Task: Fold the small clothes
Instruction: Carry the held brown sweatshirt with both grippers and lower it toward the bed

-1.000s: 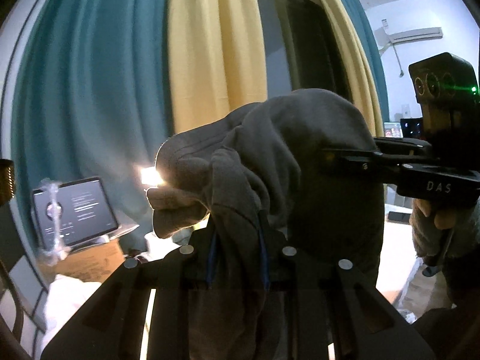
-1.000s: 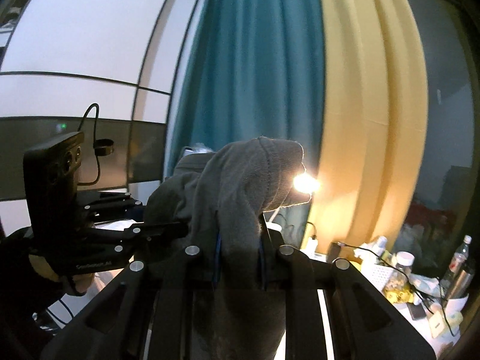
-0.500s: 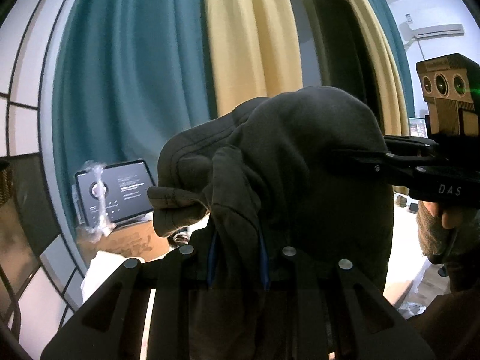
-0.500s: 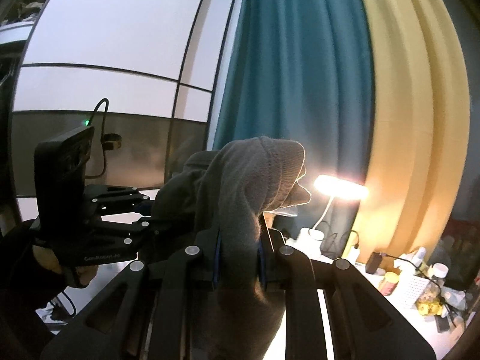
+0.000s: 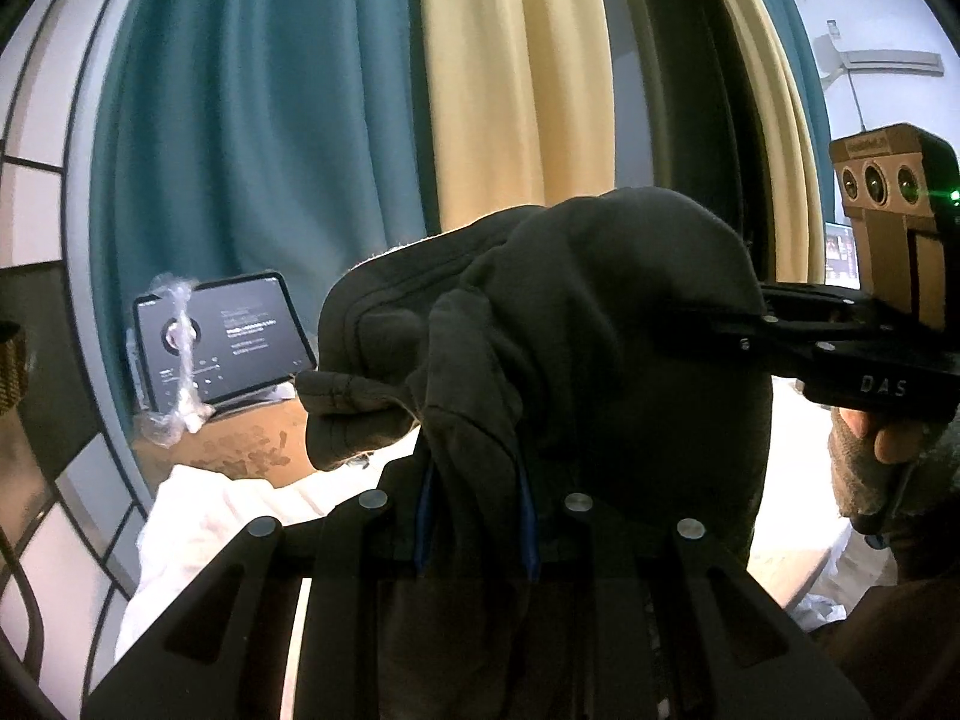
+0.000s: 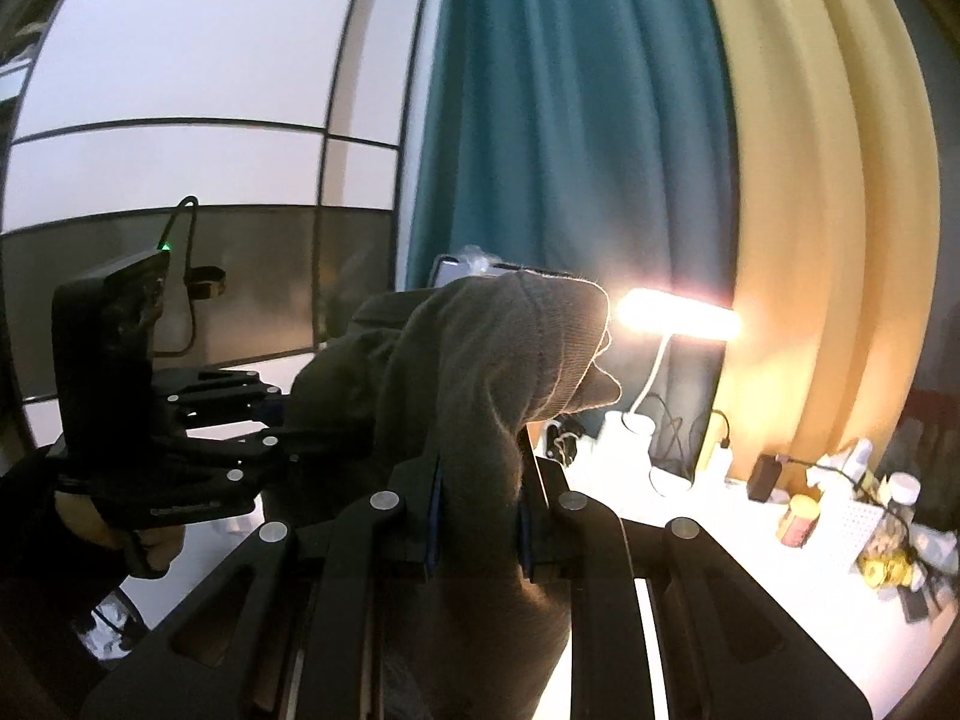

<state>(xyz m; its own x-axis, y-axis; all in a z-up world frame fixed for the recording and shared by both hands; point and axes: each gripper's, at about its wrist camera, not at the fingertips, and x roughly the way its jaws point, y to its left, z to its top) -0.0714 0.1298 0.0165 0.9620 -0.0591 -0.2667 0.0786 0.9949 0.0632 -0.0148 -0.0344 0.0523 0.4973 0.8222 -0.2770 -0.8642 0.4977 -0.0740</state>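
Clearly mid-fold: the left gripper (image 5: pixel 477 516) and the right gripper (image 6: pixel 478 510) are each clamped on the dark garment (image 5: pixel 600 324), bunched in the air between their fingers. Next, probably, spreading it flat, which needs the grippers drawn apart.

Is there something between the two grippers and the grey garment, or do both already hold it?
Nothing visible stands between. The left gripper is shut on the grey garment, and the right gripper is shut on another part of it. The cloth hangs bunched in the air between them. The surface below, where it must be laid, is mostly hidden.
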